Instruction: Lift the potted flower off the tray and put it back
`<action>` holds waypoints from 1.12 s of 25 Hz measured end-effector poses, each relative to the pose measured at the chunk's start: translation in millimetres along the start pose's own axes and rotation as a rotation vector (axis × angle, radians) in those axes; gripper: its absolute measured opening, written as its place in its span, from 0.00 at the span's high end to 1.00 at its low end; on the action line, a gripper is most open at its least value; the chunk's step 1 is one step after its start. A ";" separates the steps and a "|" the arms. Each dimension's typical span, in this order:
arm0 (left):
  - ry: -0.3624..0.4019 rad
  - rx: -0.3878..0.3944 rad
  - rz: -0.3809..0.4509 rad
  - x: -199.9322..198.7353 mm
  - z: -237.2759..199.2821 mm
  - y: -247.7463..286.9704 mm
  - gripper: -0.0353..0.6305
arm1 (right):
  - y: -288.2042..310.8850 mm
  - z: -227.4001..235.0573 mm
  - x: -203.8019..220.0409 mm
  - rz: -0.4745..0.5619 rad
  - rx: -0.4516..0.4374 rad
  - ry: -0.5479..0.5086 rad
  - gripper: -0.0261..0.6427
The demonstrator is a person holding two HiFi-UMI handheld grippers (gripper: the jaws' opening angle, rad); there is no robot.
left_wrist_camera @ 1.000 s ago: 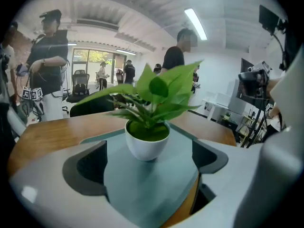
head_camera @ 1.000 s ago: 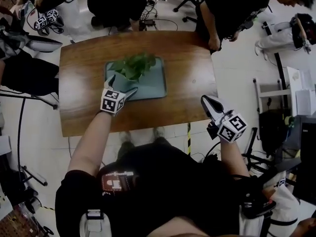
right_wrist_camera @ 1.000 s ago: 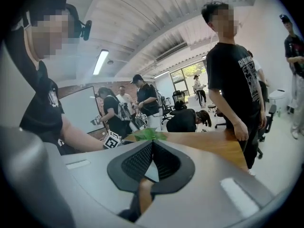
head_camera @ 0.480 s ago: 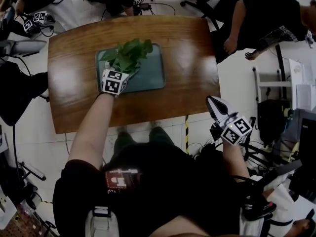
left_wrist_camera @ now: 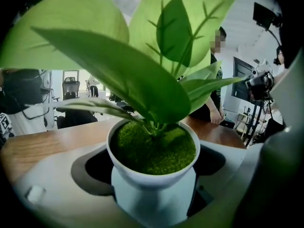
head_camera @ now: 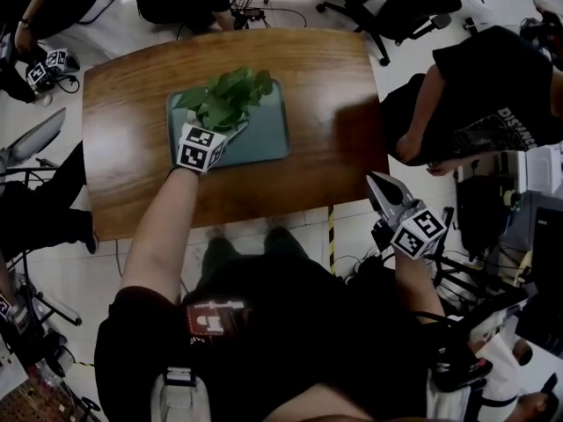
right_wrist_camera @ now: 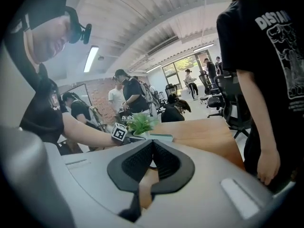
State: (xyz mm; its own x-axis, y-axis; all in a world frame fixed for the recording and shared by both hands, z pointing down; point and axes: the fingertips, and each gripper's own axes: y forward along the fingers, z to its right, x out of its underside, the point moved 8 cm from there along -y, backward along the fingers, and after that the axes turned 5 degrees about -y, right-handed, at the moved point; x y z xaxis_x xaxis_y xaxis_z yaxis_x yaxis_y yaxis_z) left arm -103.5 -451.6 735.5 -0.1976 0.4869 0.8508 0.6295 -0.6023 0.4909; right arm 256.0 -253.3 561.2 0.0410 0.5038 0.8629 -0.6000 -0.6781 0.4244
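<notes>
Left gripper (head_camera: 218, 128): jaws spread either side of the white pot, have just been closing in; no firm pinch evident yet
Potted flower (left_wrist_camera: 152, 148): upright between those jaws, sitting on the tray (head_camera: 271, 139), upper centre of head view
Right gripper (head_camera: 378, 185): jaws pressed together, empty, right of centre, off the table (head_camera: 132, 183) edge, well apart from tray
Done: reach, pot straddled
Left: clamp, lift clear, set back on tray, release
</notes>
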 end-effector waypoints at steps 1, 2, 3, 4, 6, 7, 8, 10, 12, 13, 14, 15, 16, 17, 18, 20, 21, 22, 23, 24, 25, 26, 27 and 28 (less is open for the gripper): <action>-0.004 0.007 0.016 -6.5 3.1 -3.6 0.21 | 1.2 -0.5 -0.7 0.001 -0.006 -0.003 0.94; -0.007 0.015 0.031 -13.8 6.1 -8.2 0.21 | 2.9 -1.3 -2.4 0.003 -0.012 -0.006 0.94; -0.006 0.025 0.044 -21.7 9.1 -13.8 0.21 | 4.9 -2.4 -5.4 0.006 -0.018 -0.009 0.94; -0.003 0.036 0.056 -30.2 12.1 -20.4 0.21 | 7.2 -4.0 -9.5 0.010 -0.023 -0.011 0.94; 0.005 0.060 0.081 -49.3 18.2 -36.2 0.21 | 12.2 -8.5 -19.7 0.015 -0.033 -0.019 0.94; 0.006 0.071 0.096 -60.1 21.1 -45.1 0.21 | 15.2 -11.0 -25.1 0.017 -0.039 -0.026 0.94; 0.005 0.083 0.113 -71.3 23.9 -54.4 0.21 | 18.5 -13.2 -30.5 0.020 -0.044 -0.034 0.94; 0.007 0.103 0.137 -91.2 30.0 -75.3 0.21 | 24.6 -18.5 -40.0 0.029 -0.054 -0.047 0.94; 0.013 0.120 0.139 -102.4 38.0 -103.3 0.21 | 28.4 -29.9 -45.4 0.032 -0.065 -0.058 0.94; 0.016 0.127 0.141 -105.1 42.1 -119.6 0.21 | 29.9 -38.0 -47.0 0.033 -0.072 -0.067 0.94; 0.020 0.132 0.148 -107.3 45.5 -136.1 0.21 | 31.9 -46.3 -48.9 0.036 -0.080 -0.081 0.94; 0.023 0.136 0.157 -109.9 47.5 -151.1 0.21 | 34.7 -53.4 -51.9 0.043 -0.088 -0.097 0.94; 0.024 0.139 0.165 -113.4 47.9 -164.0 0.21 | 38.4 -58.8 -56.4 0.051 -0.095 -0.112 0.94; 0.021 0.142 0.168 -117.4 46.6 -174.6 0.21 | 42.8 -62.7 -62.1 0.060 -0.100 -0.121 0.94; 0.015 0.146 0.167 -121.5 44.1 -184.0 0.21 | 47.4 -65.7 -68.6 0.068 -0.103 -0.125 0.94; 0.001 0.155 0.164 -129.5 38.0 -204.5 0.21 | 55.3 -74.4 -81.4 0.078 -0.101 -0.128 0.94; 0.000 0.159 0.165 -132.7 35.5 -217.8 0.21 | 57.4 -81.9 -86.8 0.084 -0.095 -0.130 0.94; 0.000 0.163 0.169 -135.3 33.7 -233.5 0.21 | 57.9 -91.7 -91.3 0.090 -0.088 -0.133 0.94; 0.001 0.169 0.172 -137.3 32.4 -250.4 0.21 | 56.8 -103.2 -95.1 0.097 -0.078 -0.136 0.94; 0.003 0.179 0.173 -139.1 31.3 -266.4 0.21 | 54.7 -115.1 -98.2 0.105 -0.066 -0.139 0.94; 0.006 0.193 0.169 -140.7 30.0 -280.0 0.21 | 52.2 -126.3 -100.3 0.115 -0.050 -0.139 0.94; 0.010 0.209 0.161 -141.7 28.5 -291.0 0.21 | 50.0 -136.4 -101.5 0.127 -0.032 -0.138 0.94; 0.014 0.225 0.150 -141.6 26.9 -300.1 0.21 | 48.2 -145.4 -101.8 0.138 -0.016 -0.135 0.94; 0.016 0.241 0.137 -140.2 25.5 -307.9 0.21 | 47.2 -153.7 -101.1 0.148 -0.002 -0.129 0.94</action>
State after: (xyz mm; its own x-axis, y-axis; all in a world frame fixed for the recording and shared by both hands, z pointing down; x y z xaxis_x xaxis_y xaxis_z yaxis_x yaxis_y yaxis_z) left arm -250.5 -318.3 460.3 -0.1088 0.3998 0.9101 0.8115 -0.4930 0.3136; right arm 100.7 -254.0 451.8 0.0539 0.3255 0.9440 -0.6090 -0.7385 0.2894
